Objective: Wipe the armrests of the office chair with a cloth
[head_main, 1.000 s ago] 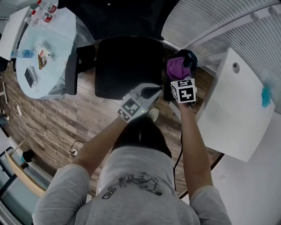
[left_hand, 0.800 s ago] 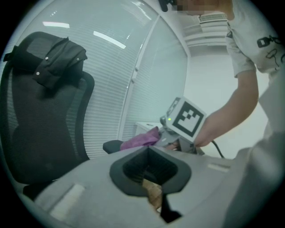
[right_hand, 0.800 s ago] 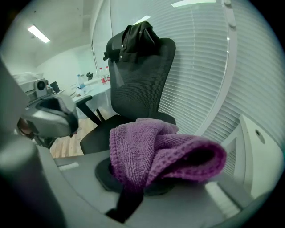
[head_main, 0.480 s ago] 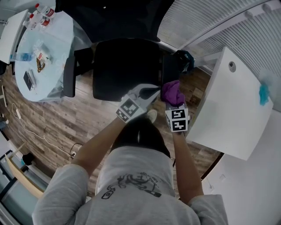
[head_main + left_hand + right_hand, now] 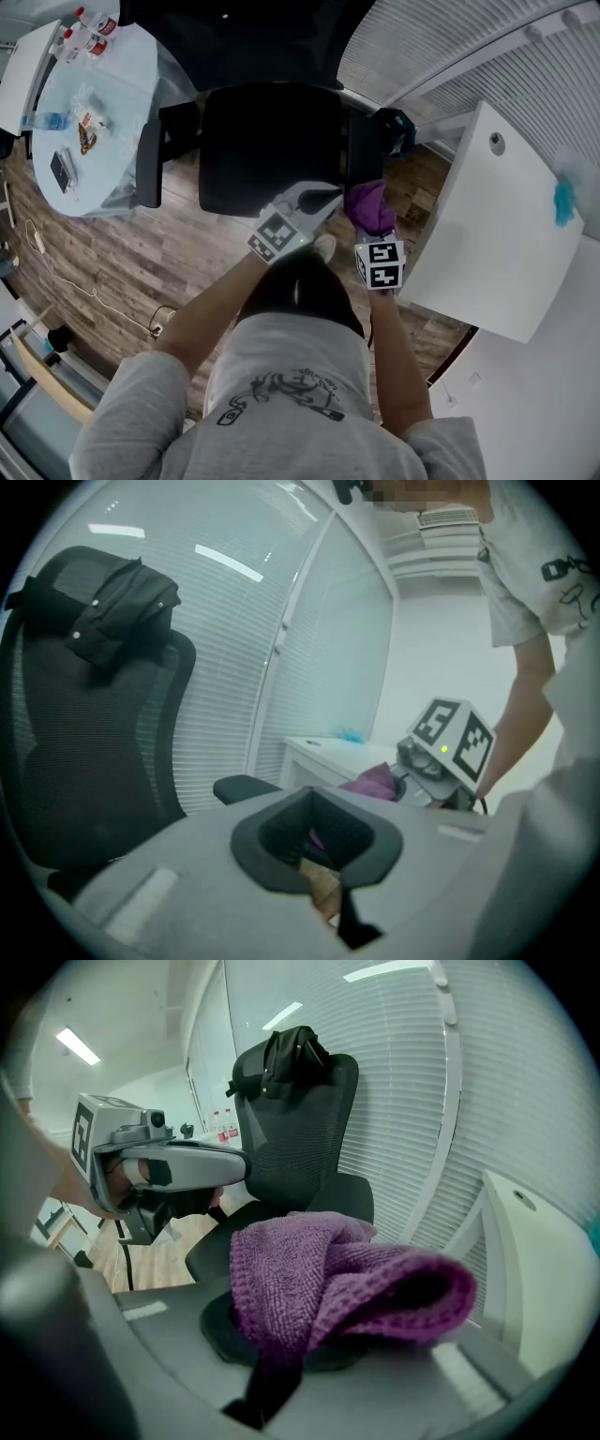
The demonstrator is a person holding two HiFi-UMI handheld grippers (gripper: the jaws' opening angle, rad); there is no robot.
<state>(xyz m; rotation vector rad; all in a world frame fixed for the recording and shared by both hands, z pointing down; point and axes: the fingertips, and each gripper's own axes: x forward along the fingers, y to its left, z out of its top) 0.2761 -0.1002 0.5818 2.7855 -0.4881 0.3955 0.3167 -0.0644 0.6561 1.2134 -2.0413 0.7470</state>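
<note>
The black office chair (image 5: 272,141) stands ahead of me, with one armrest on the left (image 5: 148,164) and one on the right (image 5: 364,150). My right gripper (image 5: 370,220) is shut on a bunched purple cloth (image 5: 368,204), which sits at the near end of the right armrest. The right gripper view shows the cloth (image 5: 328,1279) draped over the jaws, hiding the fingertips. My left gripper (image 5: 330,195) hovers just left of the cloth over the seat's front edge. Its jaws are shut and hold nothing (image 5: 323,874).
A white desk (image 5: 497,225) stands close on the right, with a teal item (image 5: 566,202) on it. A round glass table (image 5: 94,103) with bottles and small items is at the far left. A dark garment (image 5: 291,1054) hangs on the chair back. The floor is wood.
My right gripper has drawn the cloth back along the right armrest from its far end to its near end. The left gripper has stayed still.
</note>
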